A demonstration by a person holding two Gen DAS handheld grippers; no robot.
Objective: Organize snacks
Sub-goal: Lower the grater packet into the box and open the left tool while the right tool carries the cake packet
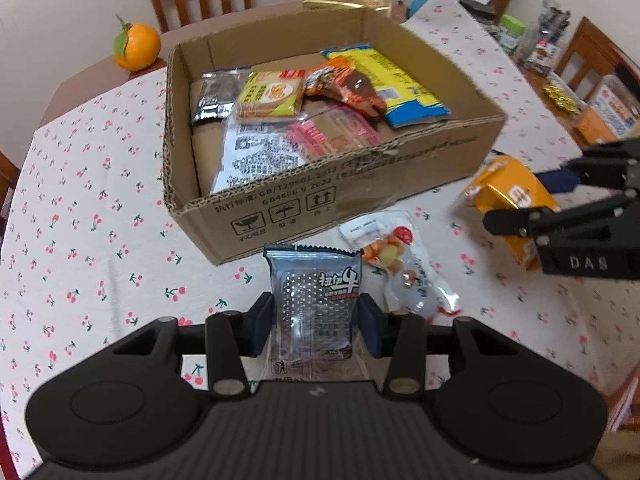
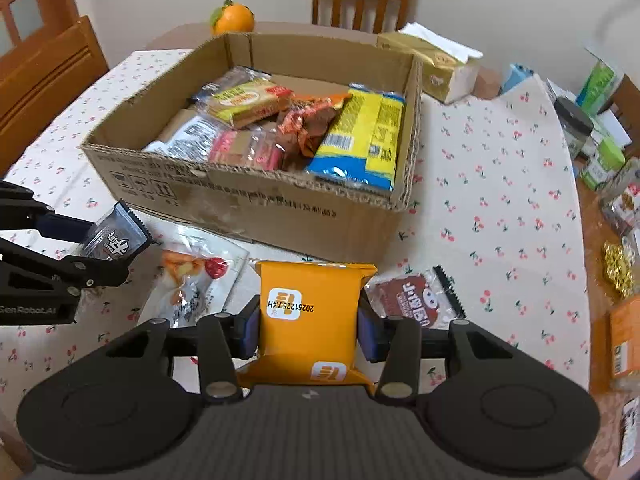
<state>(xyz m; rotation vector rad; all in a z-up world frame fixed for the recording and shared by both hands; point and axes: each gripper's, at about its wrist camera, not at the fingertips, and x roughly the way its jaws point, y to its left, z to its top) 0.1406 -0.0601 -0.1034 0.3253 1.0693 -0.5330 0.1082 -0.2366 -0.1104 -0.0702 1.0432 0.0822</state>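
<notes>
Gripping tight on both sides right now! The left gripper (image 1: pixel 316 320) is clamping a grey foil snack packet (image 1: pixel 316 296) between its blue pads, the packet standing up out of the jaws just in front of the cardboard box (image 1: pixel 328 196). Over on the other side, the right gripper (image 2: pixel 307 322) is squeezing an orange snack pouch (image 2: pixel 308 312) the same way, pads pressing on both its edges.

The box is sitting open on the cherry-print tablecloth (image 1: pixel 80 240), already carrying a yellow-and-blue bag (image 1: pixel 400 84), a green-and-yellow biscuit pack (image 1: pixel 270 94), a reddish wrapped snack (image 1: pixel 348 88), a pink pack (image 1: pixel 334 134) and a dark packet (image 1: pixel 214 96).

Lying flat on the cloth between the two grippers is a clear pouch with orange pieces (image 2: pixel 196 276), close to the box's front wall. A brown wrapper (image 2: pixel 416 300) is resting just right of the orange pouch. An orange fruit (image 2: pixel 233 18) is sitting behind the box's far corner.
</notes>
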